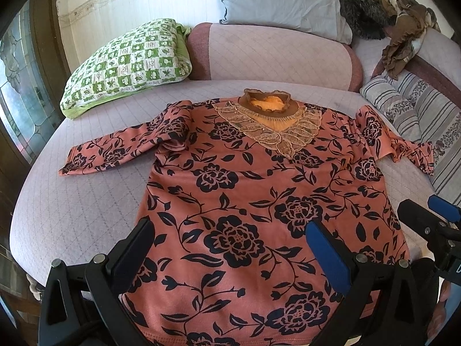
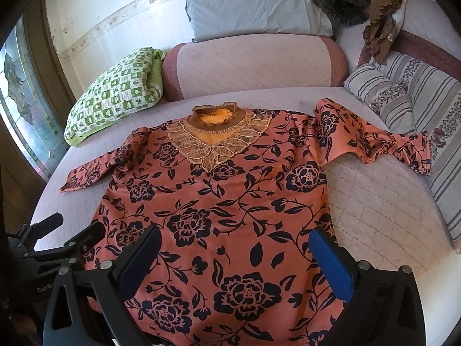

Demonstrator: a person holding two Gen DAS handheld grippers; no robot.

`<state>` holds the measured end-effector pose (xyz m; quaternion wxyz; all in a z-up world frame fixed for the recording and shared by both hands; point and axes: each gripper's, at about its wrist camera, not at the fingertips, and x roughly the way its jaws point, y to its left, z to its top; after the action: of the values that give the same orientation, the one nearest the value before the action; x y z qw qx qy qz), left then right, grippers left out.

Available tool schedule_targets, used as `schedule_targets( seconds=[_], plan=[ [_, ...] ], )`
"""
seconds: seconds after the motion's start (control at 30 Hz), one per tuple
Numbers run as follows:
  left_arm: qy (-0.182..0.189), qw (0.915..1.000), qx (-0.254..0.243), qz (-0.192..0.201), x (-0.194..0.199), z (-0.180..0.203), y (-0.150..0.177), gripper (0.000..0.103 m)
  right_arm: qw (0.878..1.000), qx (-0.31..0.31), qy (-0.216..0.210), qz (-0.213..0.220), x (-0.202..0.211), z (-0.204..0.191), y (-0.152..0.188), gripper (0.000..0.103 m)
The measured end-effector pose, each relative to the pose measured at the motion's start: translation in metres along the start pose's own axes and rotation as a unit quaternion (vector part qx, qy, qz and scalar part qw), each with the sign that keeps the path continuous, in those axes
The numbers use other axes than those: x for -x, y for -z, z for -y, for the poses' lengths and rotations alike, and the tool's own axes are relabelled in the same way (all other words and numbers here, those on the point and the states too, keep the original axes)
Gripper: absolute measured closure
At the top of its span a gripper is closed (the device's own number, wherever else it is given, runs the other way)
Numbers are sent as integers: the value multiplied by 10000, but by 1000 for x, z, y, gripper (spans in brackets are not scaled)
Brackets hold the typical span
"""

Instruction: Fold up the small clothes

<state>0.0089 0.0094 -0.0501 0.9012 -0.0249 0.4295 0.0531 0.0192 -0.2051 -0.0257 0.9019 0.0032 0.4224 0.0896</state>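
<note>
Just one floral top [image 1: 245,201] flat on the bed [image 1: 80,216], two grippers, left [image 1: 230,248] and right [image 2: 234,255], jaws wide, empty.

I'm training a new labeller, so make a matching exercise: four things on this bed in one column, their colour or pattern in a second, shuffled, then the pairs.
Things:
1. top
2. folded quilt
3. pillow against the wall
4. cushion beside the sleeve

Looks:
A. plain grey-blue
B. green and white checks
C. pale with grey stripes
D. orange-pink with dark flowers

Pairs: 1-D, 2-B, 3-A, 4-C
</note>
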Motion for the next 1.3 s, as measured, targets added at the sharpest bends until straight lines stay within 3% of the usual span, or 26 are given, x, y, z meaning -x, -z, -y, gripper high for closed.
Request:
schedule_targets(
  seconds=[0.23, 0.4, 0.5, 0.53, 0.6, 0.7, 0.83, 0.97, 1.07, 1.17, 1.23, 1.3],
  plan=[
    [3, 9994, 225, -253, -20, -19, 4, 0, 9990, -309, -19, -324, -21, 36, -7, 0],
    [-146, 9986, 282, -427, -40, -30, 6, 0, 9835, -1730, -455, -275, -33, 126, -19, 0],
    [-210, 9979, 265, -560, -53, -32, 8, 0, 9622, -2637, -519, -434, -53, 185, -19, 0],
    [-232, 9977, 239, -597, -56, -32, 9, 0, 9492, -3013, -663, -621, -64, 198, -15, 1],
    [-272, 9973, 175, -661, -63, -32, 13, 0, 9340, -3486, -585, -524, -68, 229, -11, 1],
    [-260, 9961, 168, -822, -75, -32, 16, 0, 9103, -4097, -585, 22, -67, 275, 1, 1],
    [-213, 9954, 155, -916, -85, -28, 16, 0, 8590, -5057, -632, 484, -72, 330, 18, 4],
    [-202, 9956, 126, -910, -91, -24, 15, 0, 7958, -5937, -925, 752, -91, 372, 22, 8],
    [-190, 9954, 91, -933, -94, -22, 13, 0, 7660, -6294, -950, 898, -109, 397, 17, 10],
    [-207, 9952, 67, -953, -97, -23, 12, 0, 7565, -6470, -485, 815, -126, 412, 11, 29],
    [-213, 9952, 68, -949, -98, -25, 12, 0, 7532, -6526, -103, 819, -132, 419, 7, 33],
    [-203, 9951, 104, -959, -99, -28, 13, 0, 7683, -6336, 331, 851, -138, 422, -7, 42]
  ],
)
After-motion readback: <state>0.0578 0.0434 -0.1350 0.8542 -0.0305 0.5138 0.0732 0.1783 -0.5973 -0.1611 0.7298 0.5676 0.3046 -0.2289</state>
